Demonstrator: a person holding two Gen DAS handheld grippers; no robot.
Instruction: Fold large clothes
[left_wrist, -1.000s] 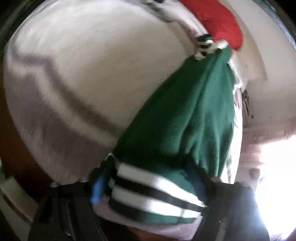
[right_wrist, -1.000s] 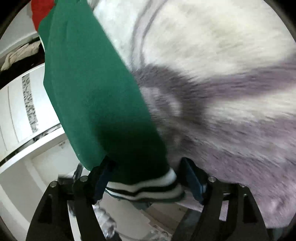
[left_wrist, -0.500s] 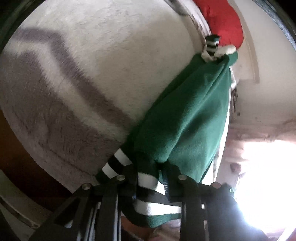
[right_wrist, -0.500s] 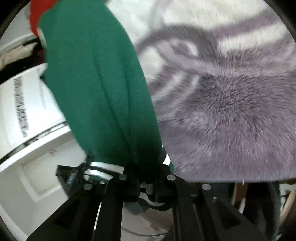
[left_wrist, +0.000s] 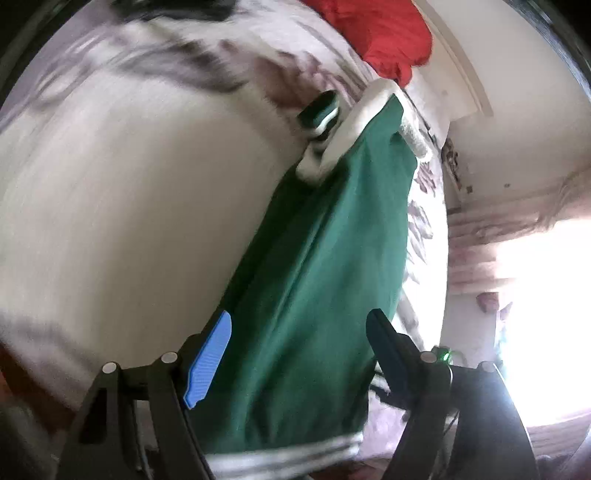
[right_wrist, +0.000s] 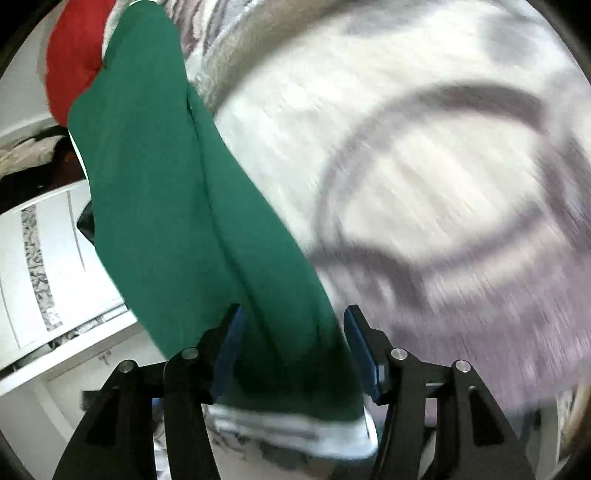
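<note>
Green garment (left_wrist: 314, 295) stretches across the pale blanket (left_wrist: 129, 221); left gripper (left_wrist: 299, 325) and right gripper (right_wrist: 291, 325) both spread around its striped hem.

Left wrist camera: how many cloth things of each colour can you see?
Green garment with striped cuffs: 1
Red cloth: 1
White and grey fuzzy blanket: 1
Total: 3
</note>
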